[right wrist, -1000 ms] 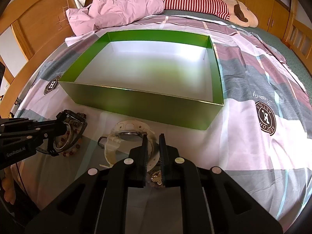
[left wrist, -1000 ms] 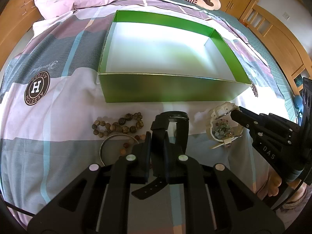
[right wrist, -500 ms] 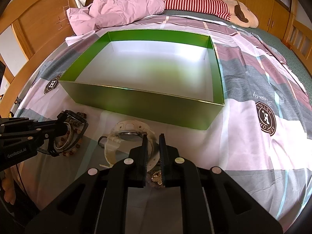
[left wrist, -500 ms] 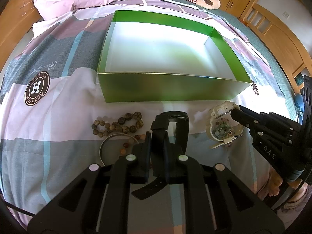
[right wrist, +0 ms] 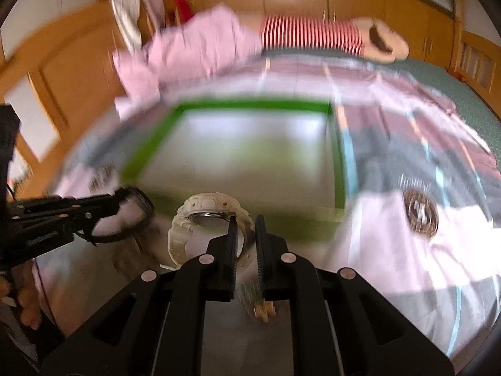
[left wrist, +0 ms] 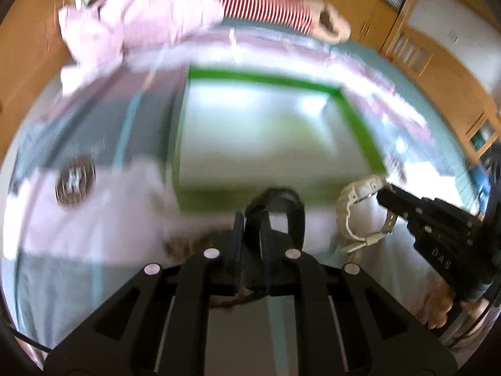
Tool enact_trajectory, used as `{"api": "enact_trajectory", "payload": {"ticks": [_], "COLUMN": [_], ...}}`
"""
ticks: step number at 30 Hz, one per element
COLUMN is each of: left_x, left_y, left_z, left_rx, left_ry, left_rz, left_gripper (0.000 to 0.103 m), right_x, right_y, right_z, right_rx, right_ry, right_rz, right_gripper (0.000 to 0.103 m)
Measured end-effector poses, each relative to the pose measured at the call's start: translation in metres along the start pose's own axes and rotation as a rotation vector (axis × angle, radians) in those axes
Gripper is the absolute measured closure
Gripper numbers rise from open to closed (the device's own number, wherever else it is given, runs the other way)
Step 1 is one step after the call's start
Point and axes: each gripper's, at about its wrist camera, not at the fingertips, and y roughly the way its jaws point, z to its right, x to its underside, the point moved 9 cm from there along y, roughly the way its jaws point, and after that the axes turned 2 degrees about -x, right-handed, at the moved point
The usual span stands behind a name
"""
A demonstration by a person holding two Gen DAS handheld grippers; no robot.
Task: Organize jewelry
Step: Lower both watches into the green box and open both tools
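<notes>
The step in hand is judged to be the carrying of two watches to the green box, which sits open on the bed and looks empty, though the blur hides detail.

A black watch is pinched by its strap in the left tongs, whose jaws are nearly closed on it; its loop stands up ahead of the fingertips, in line with the near wall of the box. A white watch is gripped by its band in the right tongs, narrow too, with the case tilted up and to the left of the fingers. In the left view this watch is seen hanging clear of the bedcover.

Both tongs are pointed steeply down and forward toward the box, side by side. A blurred heap of beads is left on the cover just beside the left tongs.

For the next move, both watches would need to be taken over the near wall, lowered to the white floor of the box, and only then released, kept apart so that they do not knock together.
</notes>
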Motion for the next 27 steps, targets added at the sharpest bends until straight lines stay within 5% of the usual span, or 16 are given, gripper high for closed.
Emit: {"api": "enact_trajectory", "payload": {"ticks": [6,15,16,18,23,27], "left_x": [-0.059,-0.060,-0.060,-0.058,-0.044,-0.007], "left_y": [0.008,0.082,0.085,0.085,0.062,0.024], "left_z": [0.007,-0.003,-0.004,-0.007,-0.009,-0.008], "left_rx": [0.011,-0.002,-0.014,-0.035,-0.026,-0.018], "left_ry": [0.038,0.035,0.036,0.029,0.004,-0.032], "left_rz": [0.047,-0.065,-0.061,-0.059,-0.068,-0.039], "left_gripper": [0.092,0.091,0.087,0.059,0.051,0.033], "right_x": [-0.056,-0.035,-0.034,-0.036,-0.038,-0.011], "right_y": [0.009,0.075,0.075,0.067,0.026,0.003], "right_z": [0.018,0.040,0.038,0.035,0.024,0.010], "right_rx": [0.039,0.066,0.061,0.062,0.026,-0.036], "right_ry": [0.034,0.100,0.096,0.086,0.050,0.034], "right_rz": [0.070,-0.085,-0.085,-0.064,0.006,-0.022], "right_gripper": [0.092,0.089,0.080,0.061,0.056,0.048]}}
